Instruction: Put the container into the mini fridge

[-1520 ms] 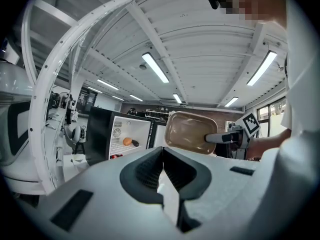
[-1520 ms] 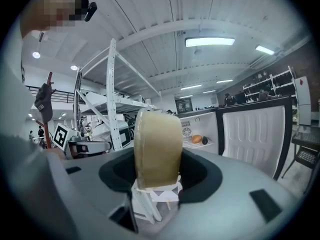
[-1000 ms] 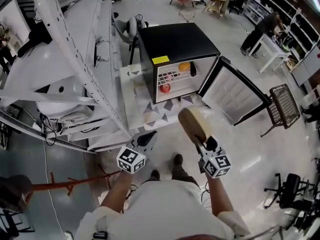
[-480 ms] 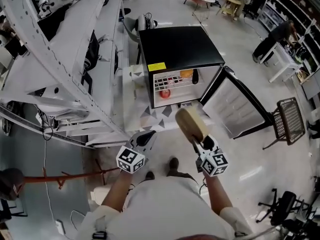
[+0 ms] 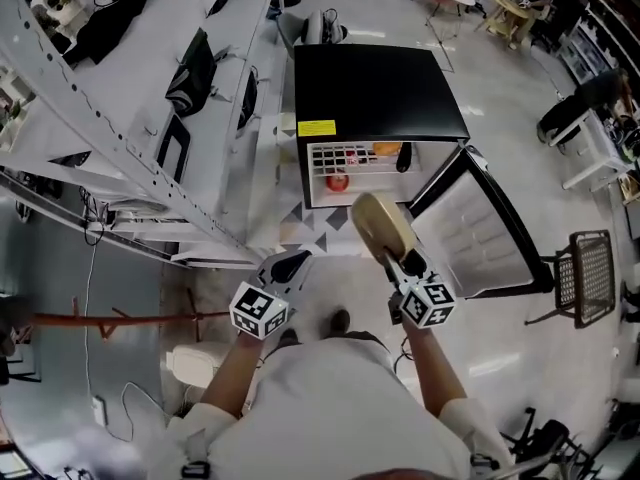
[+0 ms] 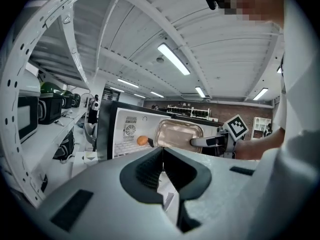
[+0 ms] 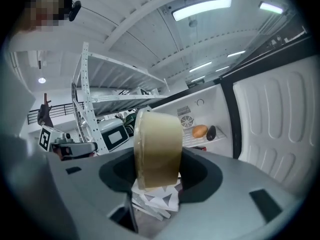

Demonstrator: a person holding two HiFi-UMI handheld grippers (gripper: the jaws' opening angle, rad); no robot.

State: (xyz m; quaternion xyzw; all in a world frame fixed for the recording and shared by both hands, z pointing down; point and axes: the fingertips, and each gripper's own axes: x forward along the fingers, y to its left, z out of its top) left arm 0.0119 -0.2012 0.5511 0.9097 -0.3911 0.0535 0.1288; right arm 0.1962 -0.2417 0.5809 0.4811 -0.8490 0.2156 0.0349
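While the container (image 5: 380,223) stands on edge, clamped between the half-spread jaws of our right gripper (image 5: 397,258) in the air short of the mini fridge (image 5: 375,88), we judge the task roughly midway. The door (image 5: 480,233) is swung open and the container is in hand, so only the placing is left. Our left gripper (image 5: 287,266) has its jaws together on nothing. An orange fruit (image 5: 386,150) lies at the upper shelf's right end. We cannot make out how much free room remains inside.

Floor (image 5: 520,338): mini fridge (image 5: 375,93) with its door open; patterned mat (image 5: 320,230) just in front.
Upper shelf (image 5: 350,155): orange (image 5: 386,150).
Lower level: red apple (image 5: 338,180).
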